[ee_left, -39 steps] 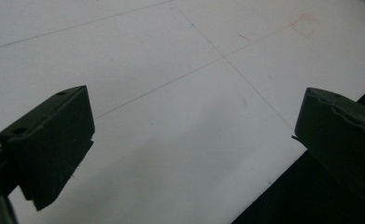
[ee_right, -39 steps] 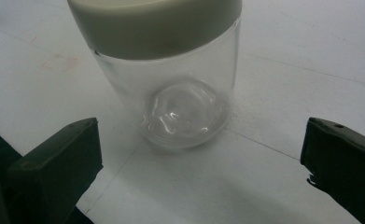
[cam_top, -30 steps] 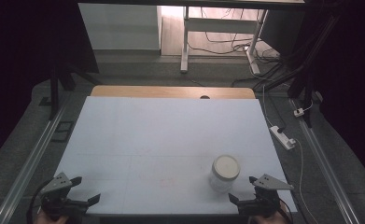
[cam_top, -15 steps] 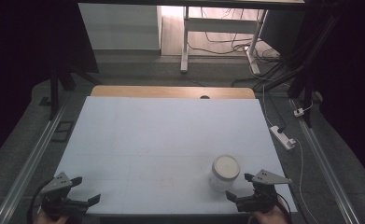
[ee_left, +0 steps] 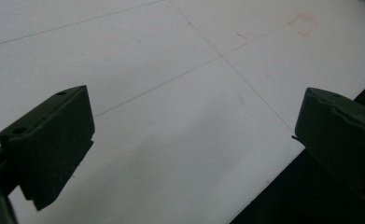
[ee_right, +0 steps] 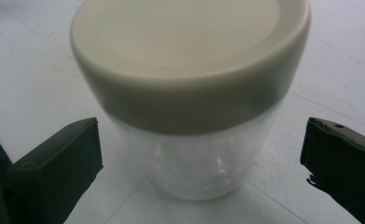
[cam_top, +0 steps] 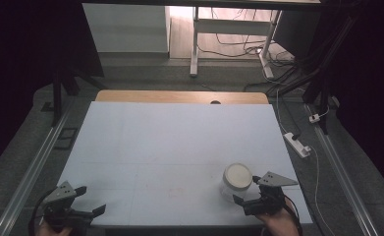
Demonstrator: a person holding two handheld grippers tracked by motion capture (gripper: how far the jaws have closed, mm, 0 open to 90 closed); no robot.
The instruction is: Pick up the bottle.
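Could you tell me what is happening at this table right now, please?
A person holds a two-jaw gripper in each hand at a white table. The right gripper is at a clear jar with a cream lid, which stands upright near the table's front right. Its jaws are wide open, one on either side of the jar, not touching it. The left gripper sits at the front left corner, jaws open over bare table, holding nothing.
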